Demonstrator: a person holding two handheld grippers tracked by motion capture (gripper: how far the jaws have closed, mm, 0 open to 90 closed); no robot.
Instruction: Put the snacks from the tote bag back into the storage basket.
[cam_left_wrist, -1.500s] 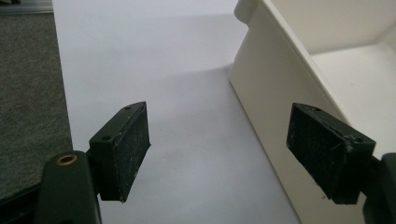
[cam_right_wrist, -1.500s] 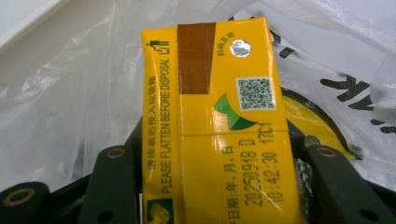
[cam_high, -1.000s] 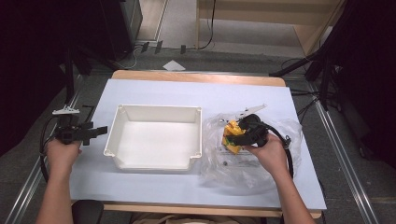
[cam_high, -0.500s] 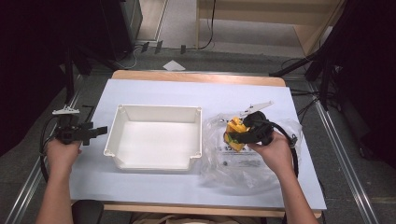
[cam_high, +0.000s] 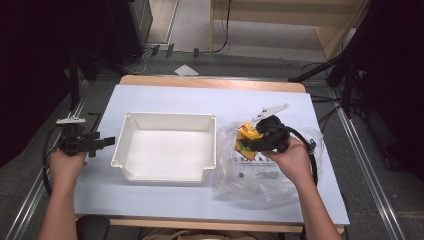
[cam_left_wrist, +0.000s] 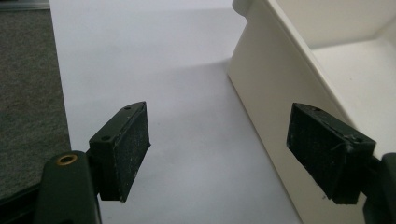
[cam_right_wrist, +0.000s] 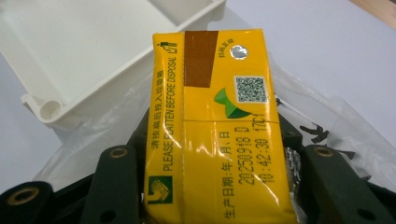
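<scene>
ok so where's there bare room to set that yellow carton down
The white bin has a bare floor, the widest free patch. The table is also bare along its far edge, beyond the bin, and on the strip between the bin and the left gripper. It is crowded under the right gripper holding the yellow carton: the crumpled clear bag lies there.

Glossy yellow carton (cam_right_wrist: 217, 135), crinkled clear plastic bag (cam_high: 260, 175), smooth white plastic tray (cam_high: 165, 120), matt black jaws

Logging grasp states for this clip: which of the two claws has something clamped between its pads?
The right claw, shut on the yellow drink carton above the clear plastic bag. The left claw is open beside the white plastic bin.
</scene>
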